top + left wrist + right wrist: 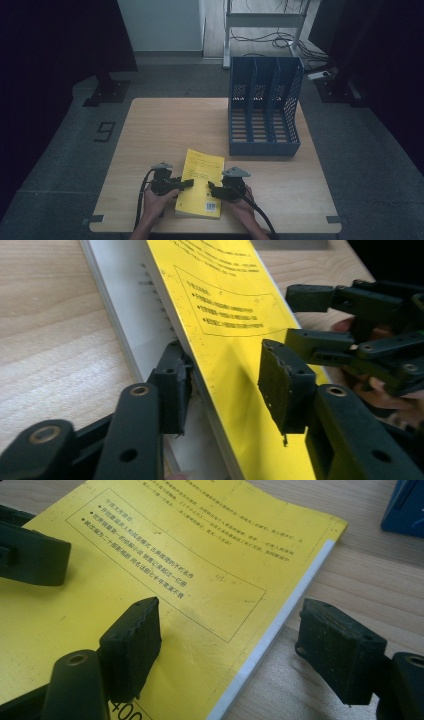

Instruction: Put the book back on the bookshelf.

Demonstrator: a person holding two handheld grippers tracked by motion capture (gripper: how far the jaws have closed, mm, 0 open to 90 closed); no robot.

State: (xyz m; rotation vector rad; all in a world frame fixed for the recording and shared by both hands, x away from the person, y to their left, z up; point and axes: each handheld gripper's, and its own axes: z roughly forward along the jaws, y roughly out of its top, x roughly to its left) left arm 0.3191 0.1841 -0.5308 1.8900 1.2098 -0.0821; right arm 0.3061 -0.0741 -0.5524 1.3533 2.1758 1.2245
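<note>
A yellow paperback book [200, 182] lies flat on the wooden table [160, 125], near its front edge. My left gripper [186, 184] sits at the book's left side. In the left gripper view its jaws [225, 385] straddle that edge of the book [225, 315]: one pad is by the white page block, the other hangs over the yellow cover with a gap. My right gripper [212, 189] is at the book's right side. Its jaws [230, 645] stand apart, one pad over the cover [175, 555], the other over bare wood past the page edge.
A blue three-slot file holder [264, 107] stands at the table's back right, its corner [405, 505] close beyond the book. A metal frame and cables [270, 30] are on the floor behind the table. Dark curtains hang at both sides.
</note>
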